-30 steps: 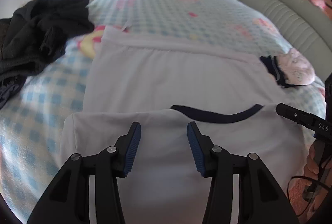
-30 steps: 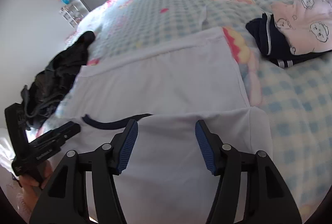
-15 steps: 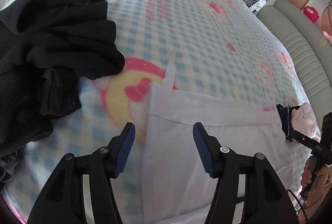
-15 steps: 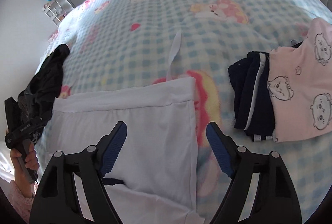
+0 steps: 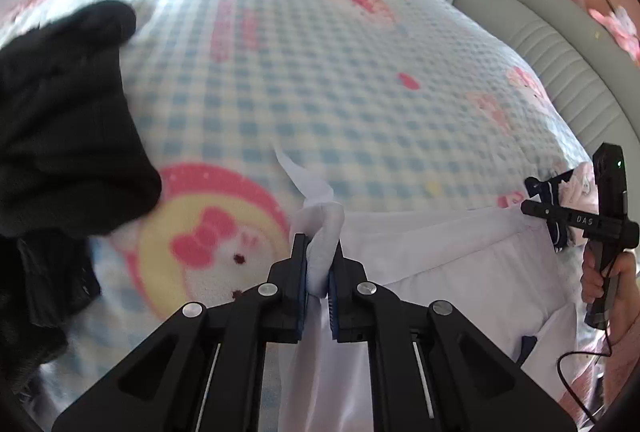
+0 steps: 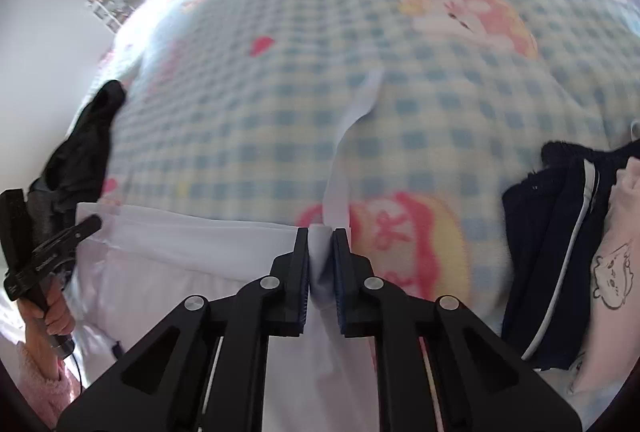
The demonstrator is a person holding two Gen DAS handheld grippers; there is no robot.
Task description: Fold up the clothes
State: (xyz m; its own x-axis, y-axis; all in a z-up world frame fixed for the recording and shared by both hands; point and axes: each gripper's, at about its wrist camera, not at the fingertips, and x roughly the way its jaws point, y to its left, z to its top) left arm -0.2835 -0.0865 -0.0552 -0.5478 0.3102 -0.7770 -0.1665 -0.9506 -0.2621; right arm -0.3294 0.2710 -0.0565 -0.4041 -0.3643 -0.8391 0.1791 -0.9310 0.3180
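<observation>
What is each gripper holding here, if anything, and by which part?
Both hold the white garment. The left gripper pinches one far corner of its hem, the right gripper the other far corner, with cloth bunched between the jaws.

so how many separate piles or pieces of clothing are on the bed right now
3 that show. The white garment lies nearest, pinched at both far corners; the black heap sits at the left; the folded navy and pink stack sits at the right. More may lie out of view.

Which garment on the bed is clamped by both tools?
The white garment: each tool pinches a far corner. The black pile and folded navy clothes lie untouched.
</observation>
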